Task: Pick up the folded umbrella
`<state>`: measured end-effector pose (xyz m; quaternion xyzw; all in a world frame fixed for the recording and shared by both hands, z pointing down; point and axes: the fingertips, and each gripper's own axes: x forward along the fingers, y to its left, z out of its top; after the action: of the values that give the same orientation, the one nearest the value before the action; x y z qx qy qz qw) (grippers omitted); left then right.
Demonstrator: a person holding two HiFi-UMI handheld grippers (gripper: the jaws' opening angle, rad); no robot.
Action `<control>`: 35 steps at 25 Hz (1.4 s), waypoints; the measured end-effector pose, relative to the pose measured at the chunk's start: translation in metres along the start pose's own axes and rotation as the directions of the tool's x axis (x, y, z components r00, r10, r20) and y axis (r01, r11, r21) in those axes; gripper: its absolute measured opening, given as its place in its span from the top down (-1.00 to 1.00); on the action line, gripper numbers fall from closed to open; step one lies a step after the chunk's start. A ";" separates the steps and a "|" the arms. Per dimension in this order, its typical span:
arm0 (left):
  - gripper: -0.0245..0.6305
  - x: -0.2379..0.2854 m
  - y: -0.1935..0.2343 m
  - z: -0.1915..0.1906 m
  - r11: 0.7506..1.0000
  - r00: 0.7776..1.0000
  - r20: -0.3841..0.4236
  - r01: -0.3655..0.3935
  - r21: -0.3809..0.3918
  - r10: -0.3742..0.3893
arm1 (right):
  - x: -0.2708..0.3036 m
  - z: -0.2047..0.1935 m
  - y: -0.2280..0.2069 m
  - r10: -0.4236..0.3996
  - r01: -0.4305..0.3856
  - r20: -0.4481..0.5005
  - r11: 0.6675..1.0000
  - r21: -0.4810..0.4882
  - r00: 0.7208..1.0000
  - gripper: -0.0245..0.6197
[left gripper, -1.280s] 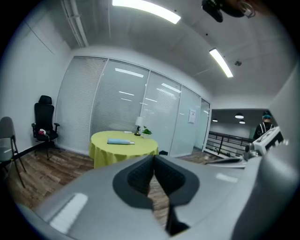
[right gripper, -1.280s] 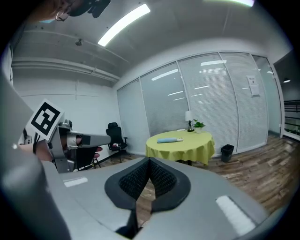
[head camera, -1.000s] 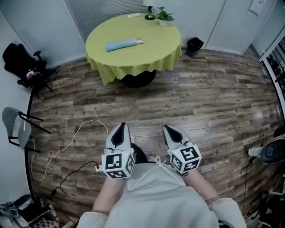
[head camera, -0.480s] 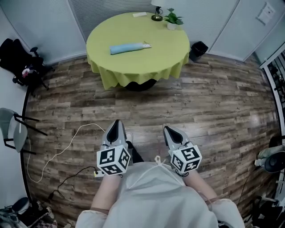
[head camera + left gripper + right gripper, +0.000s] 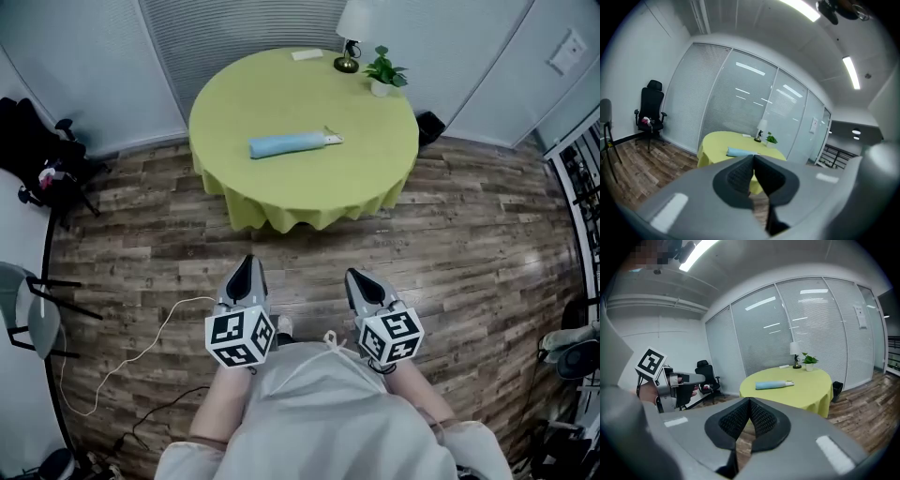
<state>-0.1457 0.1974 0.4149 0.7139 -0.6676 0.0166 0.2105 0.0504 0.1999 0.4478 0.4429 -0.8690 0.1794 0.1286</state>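
Head view: shut, empty left gripper (image 5: 247,263) and right gripper (image 5: 357,276) are facing the round yellow-green table (image 5: 281,94); its light blue folded umbrella (image 5: 286,144) is lying too far to grab.

We see the folded umbrella (image 5: 289,144) lying flat on the round table (image 5: 309,192), which is draped in a yellow-green cloth. It is a slim, pale blue roll, closed up tight, with a short cream-coloured end (image 5: 334,140) at its right. It rests about mid-table, a little nearer the left edge than the right. Its length runs across the table from left to right, the right end tipped slightly toward the far edge. Nothing touches it.
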 end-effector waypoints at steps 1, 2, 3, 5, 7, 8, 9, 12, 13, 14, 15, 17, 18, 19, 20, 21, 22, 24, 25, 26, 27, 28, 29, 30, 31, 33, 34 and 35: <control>0.91 0.011 0.007 0.007 1.000 1.000 -0.008 0.019 0.006 -0.019 | 0.015 0.007 0.001 -0.005 0.005 0.000 1.000 0.001 1.000 0.92; 0.91 0.022 0.011 0.013 0.999 0.999 -0.021 0.051 0.008 -0.051 | 0.029 0.013 0.001 -0.009 0.009 0.001 1.000 0.005 1.000 0.92; 0.91 0.032 0.013 0.017 0.996 0.996 -0.034 0.088 0.007 -0.088 | 0.042 0.018 0.002 -0.012 0.012 0.001 1.000 0.012 1.000 0.92; 0.91 0.046 0.018 0.023 0.990 0.989 -0.053 0.140 0.008 -0.140 | 0.063 0.025 0.003 -0.018 0.018 0.000 0.999 0.029 1.000 0.92; 0.91 0.058 0.030 0.025 0.990 0.988 -0.070 0.138 0.020 -0.136 | 0.080 0.026 0.004 -0.023 0.023 -0.010 0.999 0.041 1.000 0.92; 0.91 0.064 0.036 0.024 0.992 0.989 -0.079 0.127 0.020 -0.125 | 0.088 0.025 0.004 -0.023 0.024 -0.020 0.999 0.045 1.000 0.92; 0.91 0.069 0.042 0.022 0.993 0.989 -0.088 0.118 0.013 -0.117 | 0.095 0.023 0.003 -0.022 0.023 -0.034 0.999 0.047 0.999 0.92; 0.91 0.084 0.047 0.017 0.992 0.987 -0.108 0.124 0.008 -0.122 | 0.117 0.014 -0.008 -0.014 0.018 -0.081 0.998 0.053 0.997 0.92; 0.91 0.089 0.047 0.017 0.991 0.986 -0.111 0.131 0.016 -0.128 | 0.125 0.013 -0.011 -0.008 0.013 -0.092 0.998 0.054 0.996 0.92; 0.91 0.095 0.047 0.017 0.991 0.985 -0.114 0.136 0.021 -0.132 | 0.133 0.013 -0.014 0.003 0.003 -0.099 0.999 0.052 0.995 0.92; 0.91 0.101 0.048 0.018 0.990 0.984 -0.116 0.137 0.019 -0.134 | 0.142 0.015 -0.017 0.018 -0.013 -0.103 0.999 0.049 0.995 0.92; 0.91 0.118 0.048 0.021 0.992 0.985 -0.118 0.127 -0.003 -0.126 | 0.160 0.021 -0.025 0.052 -0.048 -0.108 0.998 0.039 0.993 0.92; 0.91 0.128 0.047 0.023 0.993 0.986 -0.118 0.117 -0.017 -0.118 | 0.169 0.026 -0.032 0.066 -0.062 -0.109 0.997 0.035 0.992 0.92; 0.91 0.140 0.046 0.024 0.994 0.987 -0.120 0.106 -0.027 -0.109 | 0.178 0.031 -0.041 0.077 -0.074 -0.109 0.997 0.033 0.991 0.92; 0.91 0.153 0.044 0.026 0.995 0.988 -0.120 0.094 -0.032 -0.097 | 0.187 0.037 -0.052 0.089 -0.086 -0.109 0.996 0.032 0.990 0.92; 0.91 0.167 0.041 0.028 0.996 0.989 -0.120 0.081 -0.034 -0.085 | 0.196 0.043 -0.063 0.100 -0.098 -0.109 0.995 0.028 0.989 0.92; 0.91 0.181 0.039 0.031 0.997 0.990 -0.119 0.069 -0.033 -0.072 | 0.206 0.049 -0.075 0.112 -0.110 -0.111 0.994 0.023 0.988 0.92; 0.91 0.212 0.033 0.037 0.998 0.992 -0.117 0.044 -0.036 -0.048 | 0.226 0.061 -0.100 0.136 -0.136 -0.118 0.991 0.010 0.984 0.92; 0.91 0.228 0.029 0.039 0.999 0.992 -0.119 0.033 -0.040 -0.037 | 0.235 0.067 -0.112 0.147 -0.148 -0.123 0.989 0.003 0.981 0.92; 0.91 0.243 0.026 0.039 0.999 0.992 -0.123 0.020 -0.046 -0.026 | 0.244 0.073 -0.125 0.158 -0.159 -0.128 0.987 -0.002 0.979 0.92; 0.91 0.259 0.023 0.039 0.999 0.992 -0.128 0.006 -0.051 -0.012 | 0.253 0.078 -0.139 0.166 -0.168 -0.132 0.986 -0.005 0.977 0.92; 0.91 0.276 0.020 0.039 0.998 0.991 -0.134 -0.011 -0.054 0.004 | 0.262 0.085 -0.155 0.171 -0.173 -0.136 0.985 -0.006 0.976 0.92; 0.91 0.292 0.017 0.040 0.998 0.990 -0.140 -0.028 -0.058 0.020 | 0.272 0.091 -0.171 0.174 -0.176 -0.140 0.984 -0.004 0.975 0.92; 0.91 0.309 0.013 0.040 0.997 0.989 -0.146 -0.043 -0.064 0.034 | 0.281 0.097 -0.188 0.176 -0.178 -0.144 0.984 -0.002 0.974 0.92; 0.91 0.325 0.008 0.041 0.996 0.987 -0.154 -0.057 -0.072 0.046 | 0.290 0.103 -0.204 0.178 -0.180 -0.149 0.984 0.000 0.973 0.92; 0.91 0.352 -0.001 0.042 0.993 0.982 -0.174 -0.086 -0.078 0.071 | 0.304 0.115 -0.231 0.188 -0.190 -0.157 0.982 0.001 0.970 0.92; 0.91 0.364 -0.004 0.044 0.993 0.980 -0.180 -0.098 -0.072 0.084 | 0.311 0.119 -0.243 0.194 -0.197 -0.161 0.980 -0.002 0.968 0.92; 0.91 0.375 -0.008 0.045 0.992 0.978 -0.185 -0.107 -0.061 0.094 | 0.317 0.123 -0.253 0.201 -0.205 -0.169 0.979 -0.007 0.965 0.92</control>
<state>-0.1091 -0.1717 0.4858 0.6671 -0.6810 0.0688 0.2942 0.0665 -0.2194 0.5087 0.3334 -0.8979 0.2177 0.1875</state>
